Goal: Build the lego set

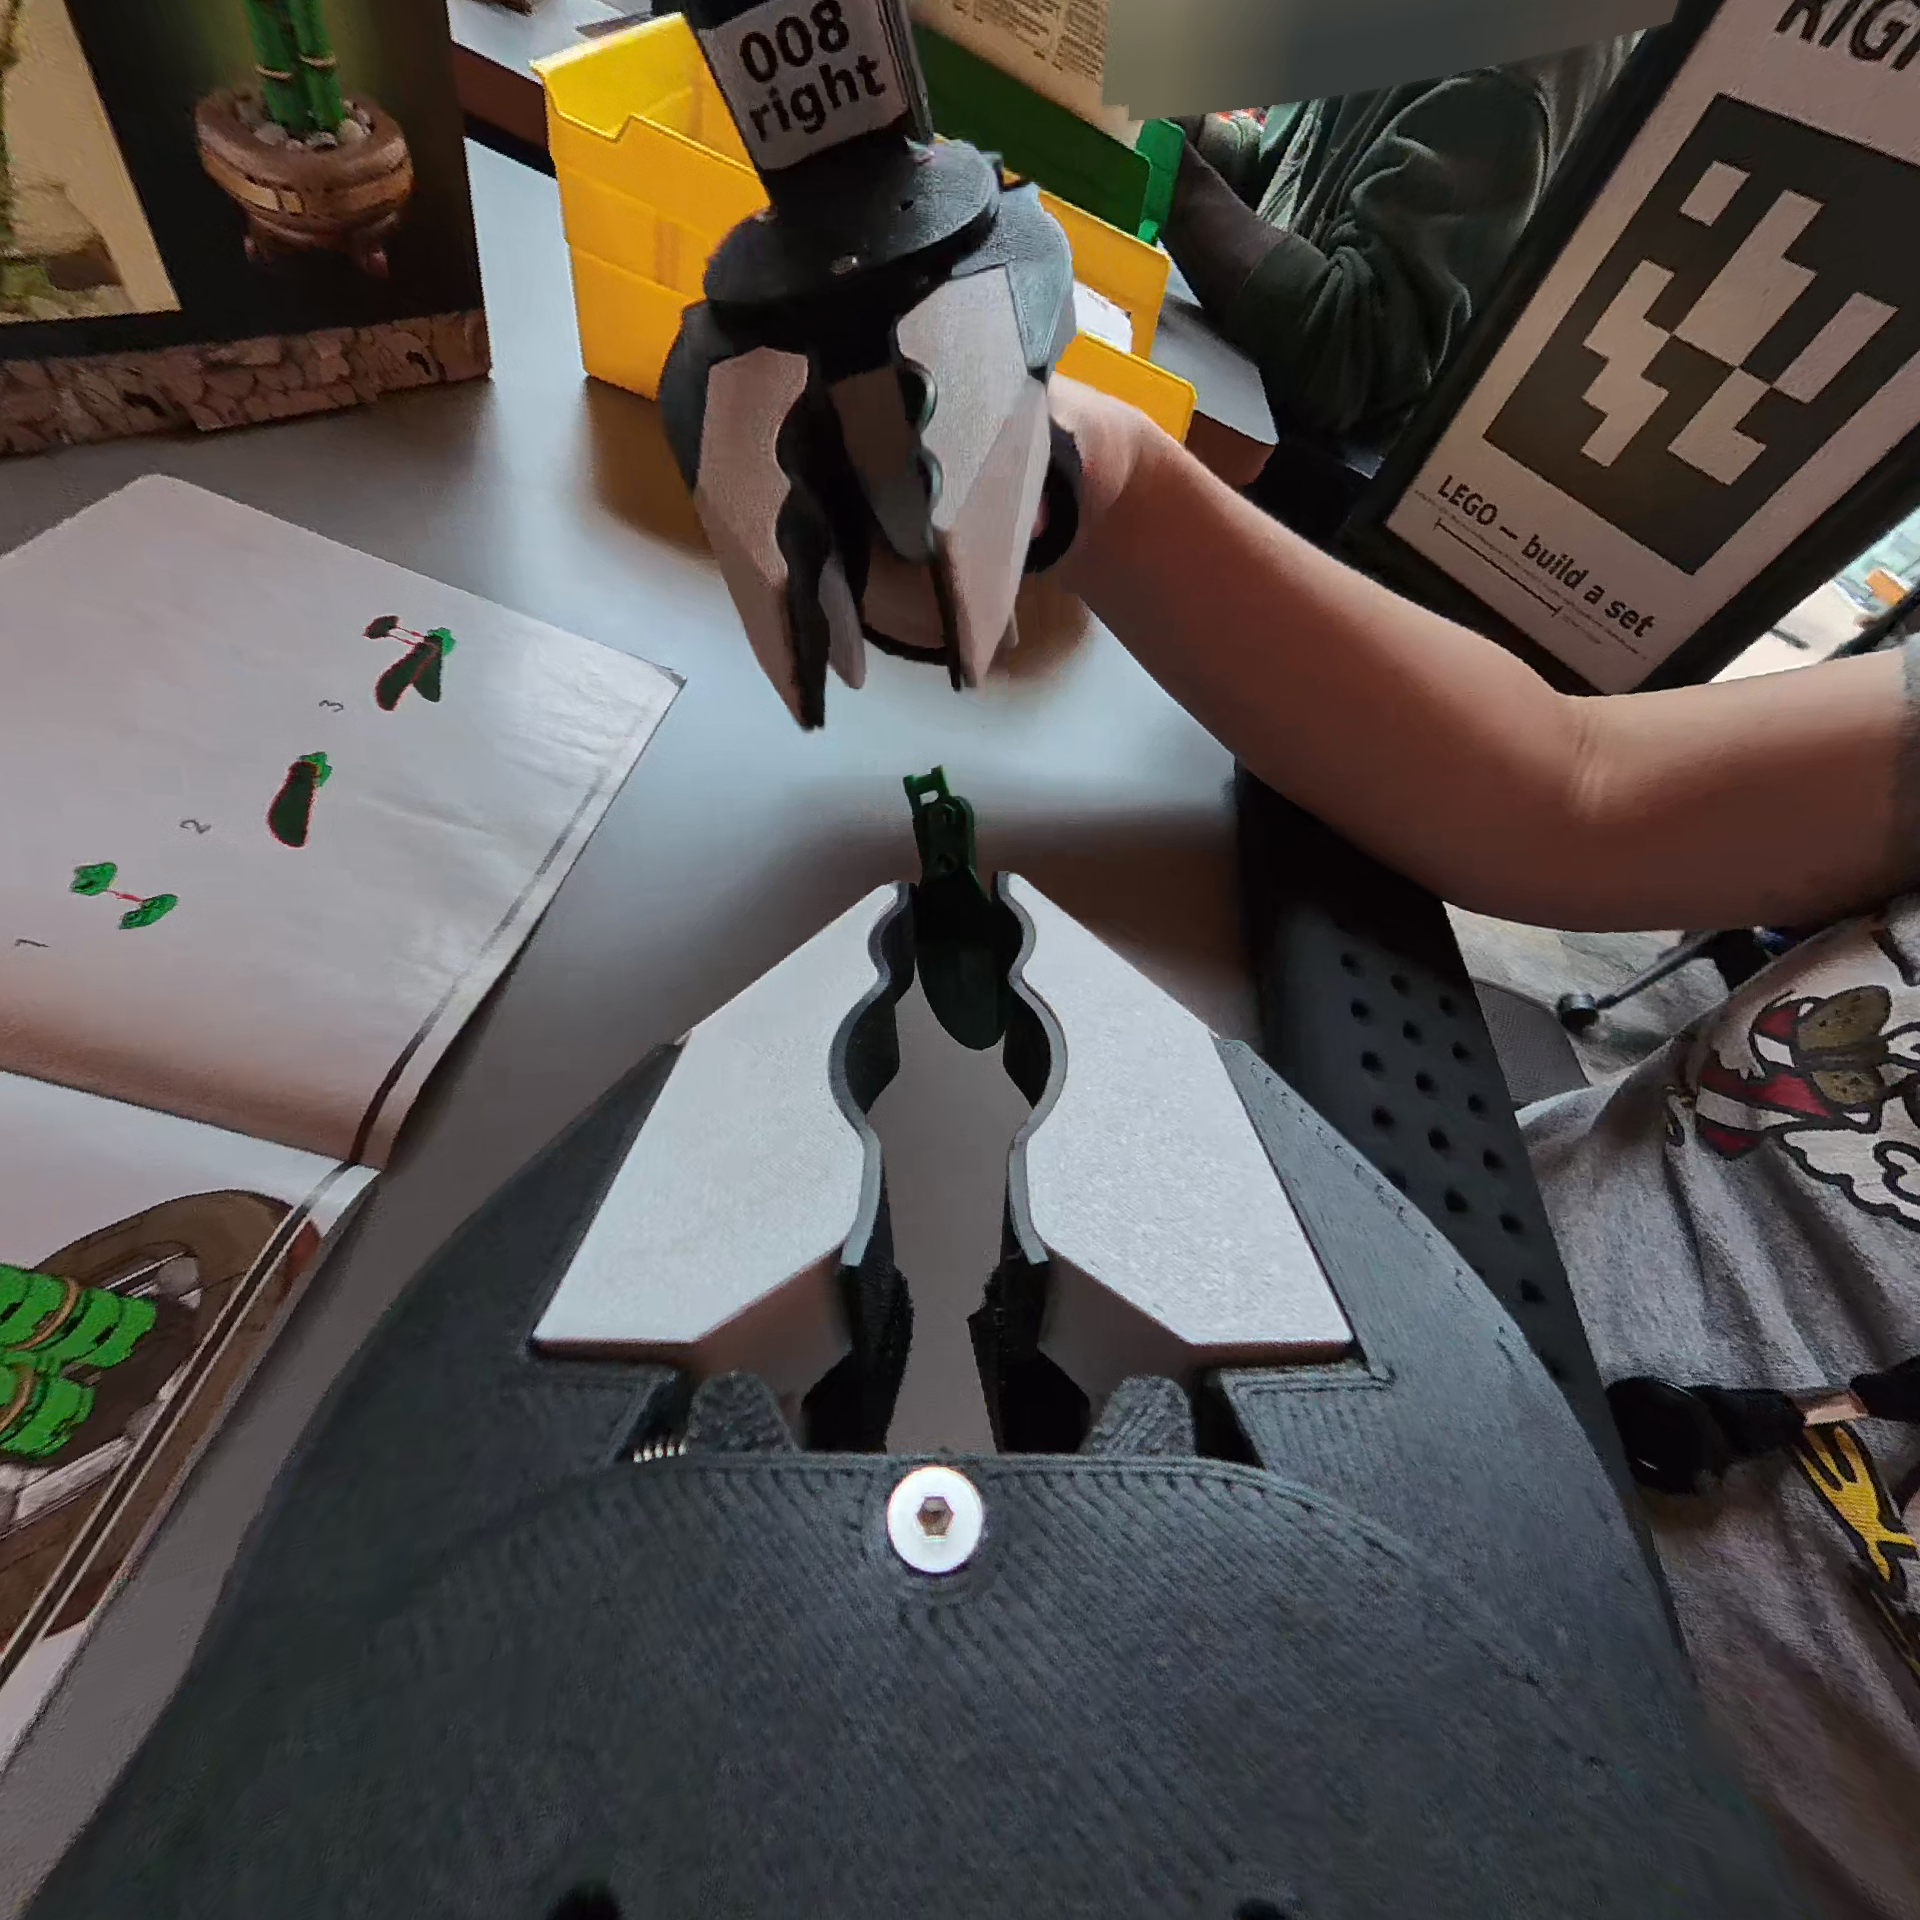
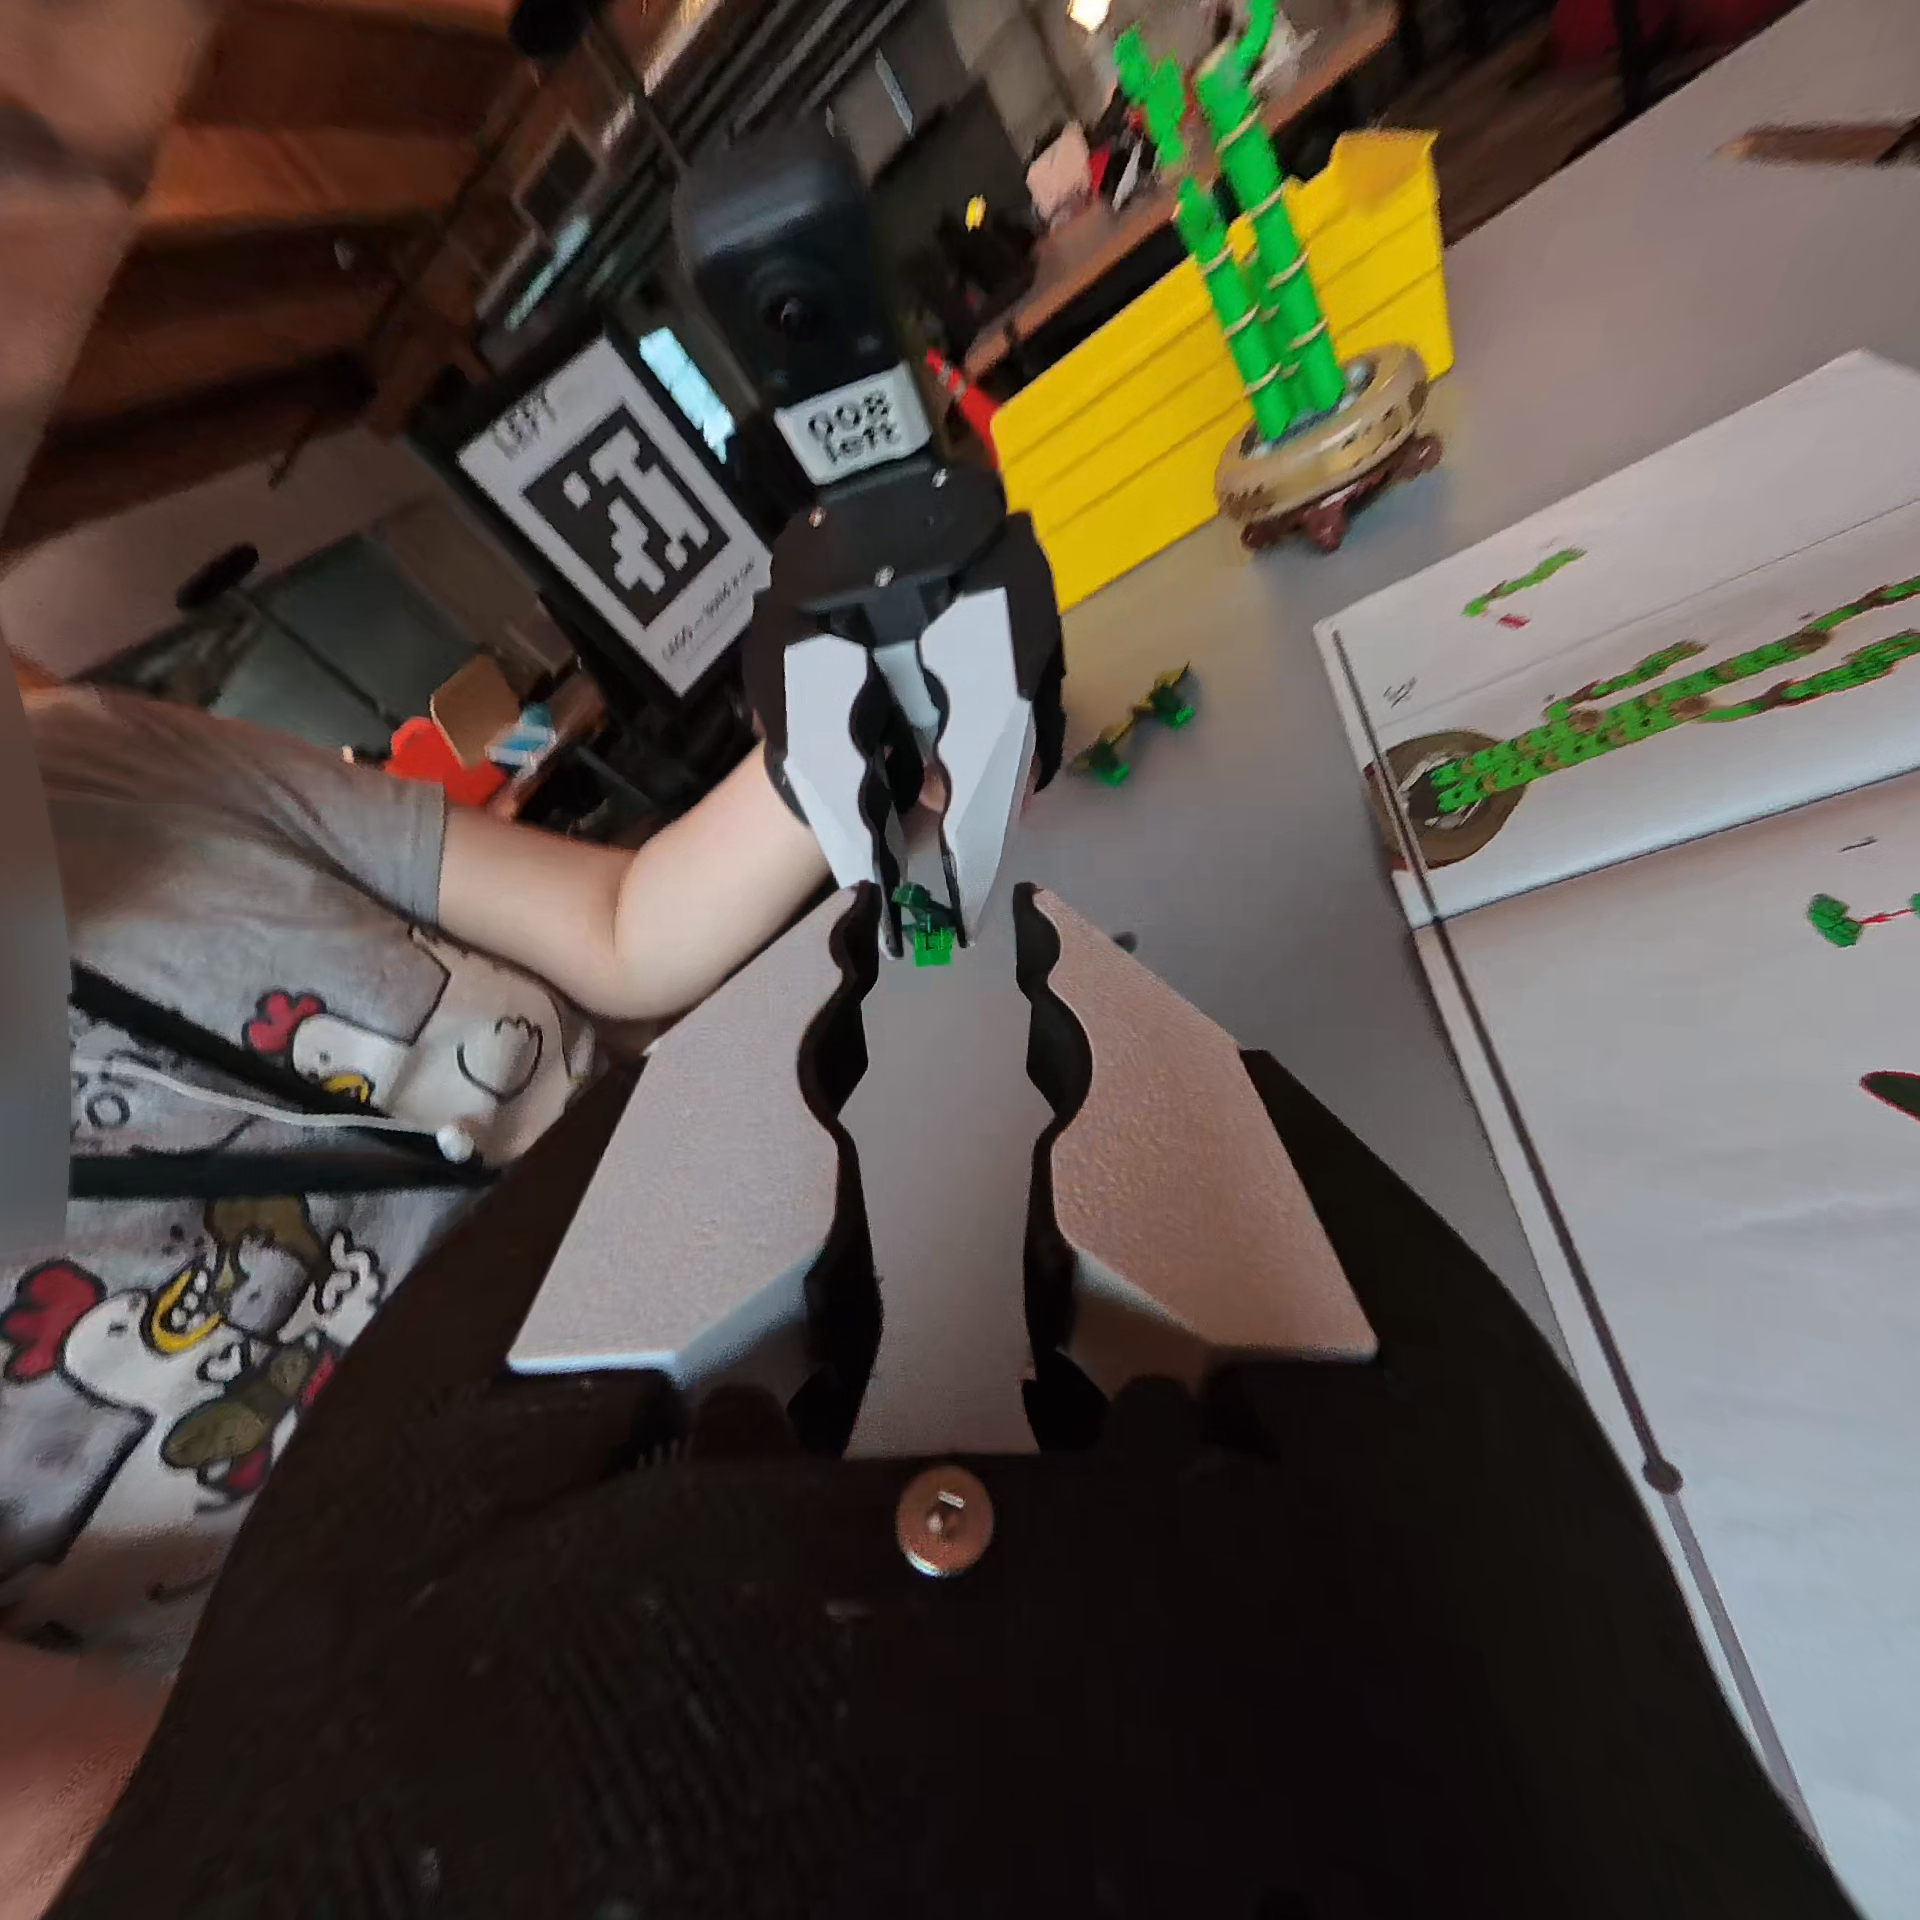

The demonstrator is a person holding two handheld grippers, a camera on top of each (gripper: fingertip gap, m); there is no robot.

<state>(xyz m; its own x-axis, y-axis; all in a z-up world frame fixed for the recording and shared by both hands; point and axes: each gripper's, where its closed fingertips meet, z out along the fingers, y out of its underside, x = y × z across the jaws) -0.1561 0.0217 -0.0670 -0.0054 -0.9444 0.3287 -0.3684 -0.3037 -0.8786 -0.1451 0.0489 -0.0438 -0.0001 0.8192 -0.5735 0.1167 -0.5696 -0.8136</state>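
Only the right wrist view shows the bamboo model (image 2: 1278, 312); the left gripper (image 1: 951, 883) clamps a dark green leaf piece (image 1: 951, 935) pointing lengthwise toward the parted, empty right gripper (image 1: 883, 696).

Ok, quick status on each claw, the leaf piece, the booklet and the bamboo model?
Left claw: shut on dark green leaf piece.
Right claw: open, empty.
Instruction booklet: lying open on the table.
Bamboo model: upright in its pot, beside the yellow bins.

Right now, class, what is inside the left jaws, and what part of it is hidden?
A dark green leaf piece sits clamped between the left jaws, its small clip end poking out past the tips. The pads cover its sides where they grip it, so those are hidden.
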